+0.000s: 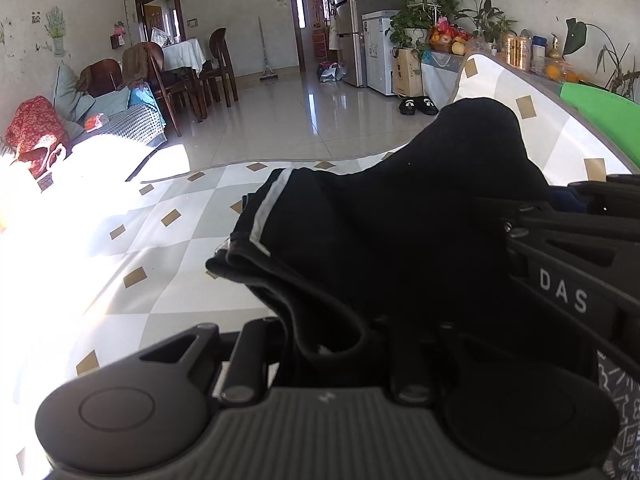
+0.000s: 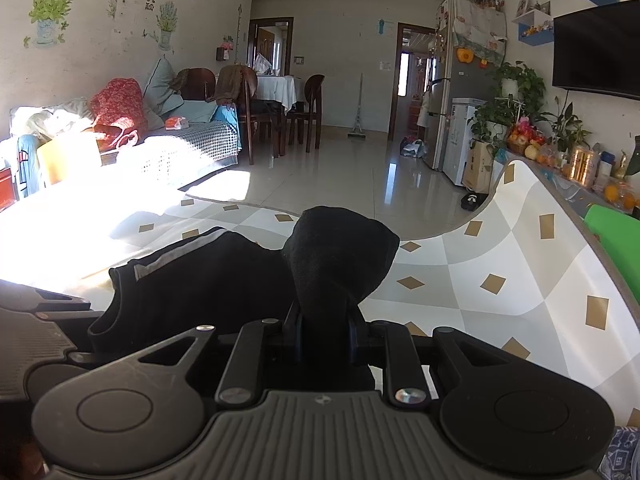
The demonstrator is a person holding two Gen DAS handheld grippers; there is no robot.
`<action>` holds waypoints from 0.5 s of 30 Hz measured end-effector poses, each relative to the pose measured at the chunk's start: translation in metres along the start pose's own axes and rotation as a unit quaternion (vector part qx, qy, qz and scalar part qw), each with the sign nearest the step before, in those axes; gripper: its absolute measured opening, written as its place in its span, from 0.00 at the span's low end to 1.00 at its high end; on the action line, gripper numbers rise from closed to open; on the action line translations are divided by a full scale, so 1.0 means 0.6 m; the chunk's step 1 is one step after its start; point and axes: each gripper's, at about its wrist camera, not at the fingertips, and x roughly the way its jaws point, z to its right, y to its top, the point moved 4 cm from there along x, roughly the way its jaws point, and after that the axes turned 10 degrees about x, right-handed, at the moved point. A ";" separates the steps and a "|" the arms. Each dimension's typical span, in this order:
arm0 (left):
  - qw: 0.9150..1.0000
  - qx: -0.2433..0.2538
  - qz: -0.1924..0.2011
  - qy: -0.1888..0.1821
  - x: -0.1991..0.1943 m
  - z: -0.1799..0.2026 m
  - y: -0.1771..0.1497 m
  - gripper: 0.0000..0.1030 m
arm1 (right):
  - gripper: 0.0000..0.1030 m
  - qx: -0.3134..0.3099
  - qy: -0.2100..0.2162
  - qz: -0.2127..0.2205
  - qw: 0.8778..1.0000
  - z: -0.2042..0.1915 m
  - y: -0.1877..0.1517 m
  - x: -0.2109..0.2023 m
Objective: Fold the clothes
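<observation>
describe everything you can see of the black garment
The black garment looks like soft knit fabric with a pale stripe near one hemmed edge. It is bunched, partly lifted off the checked mat. The right gripper is shut on a raised fold that stands up in a hump. In the left wrist view, cloth also runs into the left gripper, whose fingers it hides.

Bright sun floods in from the left, washing out the sofa [image 2: 192, 140] and its red cushion [image 2: 118, 108]. Glossy tile floor [image 2: 340, 168] throws back the light. Dark wooden chairs [image 2: 310, 110] ring a white-clothed dining table [image 2: 280, 84] at the far wall. Two open doorways behind. On the right, a fridge [image 2: 448, 80], leafy plants [image 2: 516, 84], a wall-mounted TV [image 2: 596, 52]. Flower stickers dot the left wall [image 2: 48, 12].
</observation>
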 end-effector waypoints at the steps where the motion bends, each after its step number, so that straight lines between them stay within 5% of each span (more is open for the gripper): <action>1: 1.000 0.001 0.000 -0.001 0.003 0.002 0.003 0.18 | 0.20 0.002 -0.002 0.000 1.000 0.003 0.001 0.002; 15: 1.000 0.010 0.009 -0.007 0.047 0.031 0.043 0.18 | 0.20 0.037 -0.025 0.007 0.999 0.056 0.025 0.035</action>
